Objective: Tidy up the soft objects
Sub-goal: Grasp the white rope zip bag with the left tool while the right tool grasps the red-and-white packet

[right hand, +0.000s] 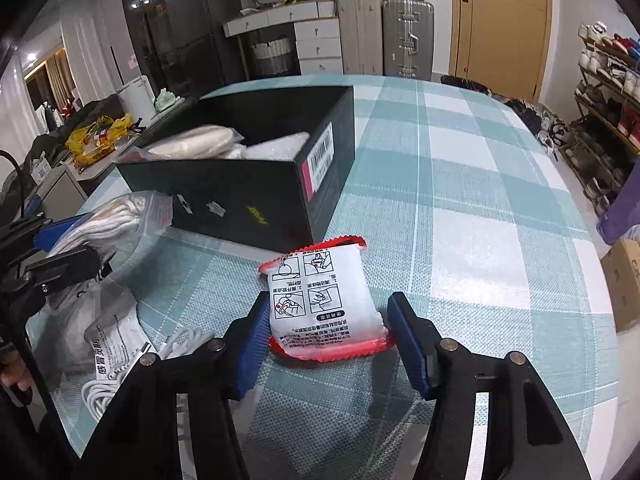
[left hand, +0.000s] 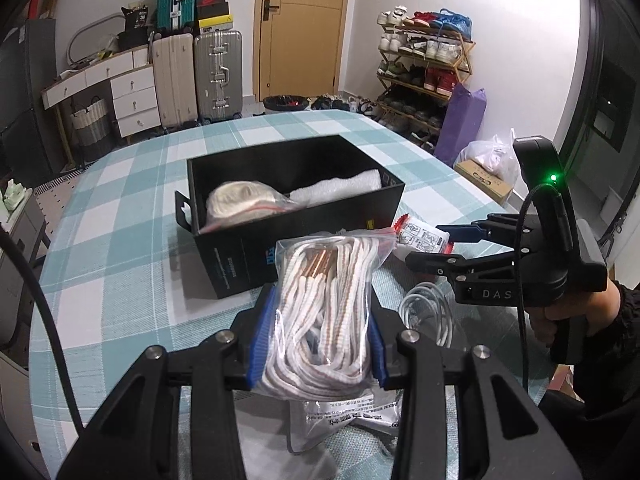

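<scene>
One open black cardboard shoe box is sitting on the teal-and-white checked tablecloth, and two soft things are lying in it: a clear zip bag of cream-coloured cord at one end and a white padded roll beside it.

Outside the box, four things are lying on the cloth. The left gripper is clamping one clear plastic zip bag of white-and-copper braided laces between its blue pads, just in front of the box's near wall. Under that bag, one flat printed plastic pouch is resting, and one coiled white cable is lying beside it.

The right gripper is hovering with its jaws apart on either side of one white sachet with red crimped edges, which is lying flat just beside the box's corner; whether the pads are touching it is unclear.
</scene>
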`<state>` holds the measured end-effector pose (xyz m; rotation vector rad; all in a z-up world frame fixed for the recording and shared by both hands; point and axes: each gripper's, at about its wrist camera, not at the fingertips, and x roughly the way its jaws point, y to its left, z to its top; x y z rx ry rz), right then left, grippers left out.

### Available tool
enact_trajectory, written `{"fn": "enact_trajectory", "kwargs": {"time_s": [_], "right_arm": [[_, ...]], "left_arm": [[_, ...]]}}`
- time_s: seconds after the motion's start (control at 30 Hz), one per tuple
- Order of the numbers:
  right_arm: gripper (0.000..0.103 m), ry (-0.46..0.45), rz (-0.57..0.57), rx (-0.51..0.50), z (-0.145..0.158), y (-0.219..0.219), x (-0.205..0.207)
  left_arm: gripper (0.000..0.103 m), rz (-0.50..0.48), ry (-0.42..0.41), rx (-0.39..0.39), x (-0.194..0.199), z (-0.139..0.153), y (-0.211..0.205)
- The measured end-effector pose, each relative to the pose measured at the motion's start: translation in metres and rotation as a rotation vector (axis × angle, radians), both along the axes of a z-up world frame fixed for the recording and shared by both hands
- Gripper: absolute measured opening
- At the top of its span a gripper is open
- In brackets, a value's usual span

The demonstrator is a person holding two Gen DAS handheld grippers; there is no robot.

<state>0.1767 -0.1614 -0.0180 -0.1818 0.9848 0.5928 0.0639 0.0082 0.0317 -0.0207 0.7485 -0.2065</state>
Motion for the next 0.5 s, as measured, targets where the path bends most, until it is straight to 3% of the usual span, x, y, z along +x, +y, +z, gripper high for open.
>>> {"fn": "enact_trajectory", "kwargs": {"time_s": [0.5], "right_arm": [[0.058, -0.081, 0.041, 0.118, 0.048, -0.005, -0.015]], "left_arm": [[0.039, 0.063, -0.086, -0.034, -0.019, 0.025, 0.016]]}}
